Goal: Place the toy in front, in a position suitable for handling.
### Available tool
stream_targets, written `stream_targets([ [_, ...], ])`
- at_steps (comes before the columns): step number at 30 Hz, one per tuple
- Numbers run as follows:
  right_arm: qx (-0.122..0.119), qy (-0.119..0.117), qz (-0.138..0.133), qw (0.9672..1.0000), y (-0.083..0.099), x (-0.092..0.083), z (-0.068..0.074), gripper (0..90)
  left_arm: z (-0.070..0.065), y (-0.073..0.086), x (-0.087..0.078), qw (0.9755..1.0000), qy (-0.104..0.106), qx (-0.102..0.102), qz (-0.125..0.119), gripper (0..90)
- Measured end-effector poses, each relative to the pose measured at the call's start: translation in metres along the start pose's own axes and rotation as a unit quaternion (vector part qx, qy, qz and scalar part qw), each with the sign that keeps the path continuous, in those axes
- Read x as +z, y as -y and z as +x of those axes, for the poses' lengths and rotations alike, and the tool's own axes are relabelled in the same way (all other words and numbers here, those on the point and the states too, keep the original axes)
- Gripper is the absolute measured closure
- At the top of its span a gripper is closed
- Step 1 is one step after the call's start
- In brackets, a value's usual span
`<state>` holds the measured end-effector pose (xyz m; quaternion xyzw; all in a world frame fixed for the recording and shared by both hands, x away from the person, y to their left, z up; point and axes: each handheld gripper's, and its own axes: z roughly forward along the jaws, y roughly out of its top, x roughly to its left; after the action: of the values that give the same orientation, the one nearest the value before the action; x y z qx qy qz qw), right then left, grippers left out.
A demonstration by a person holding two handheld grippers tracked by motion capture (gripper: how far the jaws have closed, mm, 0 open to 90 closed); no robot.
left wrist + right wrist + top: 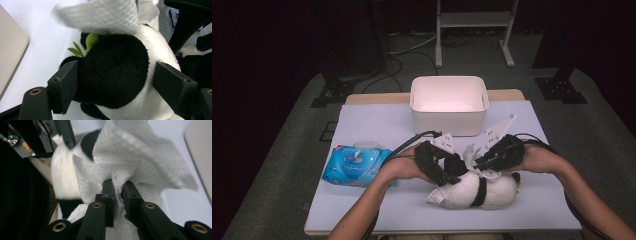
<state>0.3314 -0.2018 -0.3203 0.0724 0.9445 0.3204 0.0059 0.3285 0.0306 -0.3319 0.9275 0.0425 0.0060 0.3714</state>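
Item: plush panda (472, 192), white with black limbs, lying on its side on the table (377, 120) near the front edge, between the two hands.

Work in hand: wiping the plush panda with a wet wipe (472, 156).

Progress, as judged: wipe already out of its pack and pinched; toy already steadied; wipe laid against the upper side of the toy, so cleaning appears under way rather than finished. Remaining, probably: rest of the body, then disposal of the wipe, perhaps into the white bin (448, 102) at the far side of the table. No visible dirt to gauge by.

Left hand-held gripper (116, 82): jaws set wide, one pad on either side of a black furry part of the toy; left pad pressed into the fur, right pad at its edge. Holding the toy in place. Small green leaf detail of the toy just beyond the jaws.

Right hand-held gripper (117, 192): jaws nearly together, clamped on a bunched fold of the wipe; rest of the sheet fanning out beyond the tips, over the toy.

Other: blue wipe pack (354, 165) at the left of the table, well apart from the toy.
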Motion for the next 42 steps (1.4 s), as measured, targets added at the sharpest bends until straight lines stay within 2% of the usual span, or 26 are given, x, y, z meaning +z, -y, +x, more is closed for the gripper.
stream_targets([
  [3, 0.003, 0.006, 0.017, 0.9998, 0.008, -0.003, 0.002, 80.2, 0.000, 0.003, -0.005, 1.0000, -0.005, -0.008, -0.002, 19.9],
  [8, 0.015, 0.008, 0.010, 0.9998, 0.018, -0.013, 0.004, 80.1, -0.004, 0.007, -0.008, 0.9998, -0.006, -0.014, -0.011, 18.7],
  [13, 0.021, 0.012, 0.004, 0.9997, 0.026, -0.020, 0.006, 80.1, -0.005, 0.012, -0.013, 0.9997, -0.007, -0.019, -0.010, 17.9],
  [16, 0.024, 0.013, 0.003, 0.9996, 0.028, -0.020, 0.005, 80.1, -0.006, 0.016, -0.014, 0.9997, -0.005, -0.024, -0.003, 17.2],
  [25, 0.028, 0.012, 0.002, 0.9995, 0.029, -0.019, 0.005, 80.1, -0.006, 0.026, -0.011, 0.9992, 0.006, -0.038, -0.003, 15.3],
  [30, 0.026, 0.013, 0.001, 0.9996, 0.031, -0.018, 0.005, 80.2, -0.009, 0.030, -0.008, 0.9990, 0.014, -0.042, 0.001, 12.0],
  [35, 0.028, 0.017, 0.002, 0.9995, 0.032, -0.019, 0.006, 80.1, -0.010, 0.034, -0.001, 0.9982, 0.030, -0.047, 0.022, 12.4],
  [42, 0.025, 0.013, 0.002, 0.9996, 0.031, -0.018, 0.007, 80.1, -0.007, 0.030, 0.010, 0.9973, 0.056, -0.047, 0.007, 14.7],
])
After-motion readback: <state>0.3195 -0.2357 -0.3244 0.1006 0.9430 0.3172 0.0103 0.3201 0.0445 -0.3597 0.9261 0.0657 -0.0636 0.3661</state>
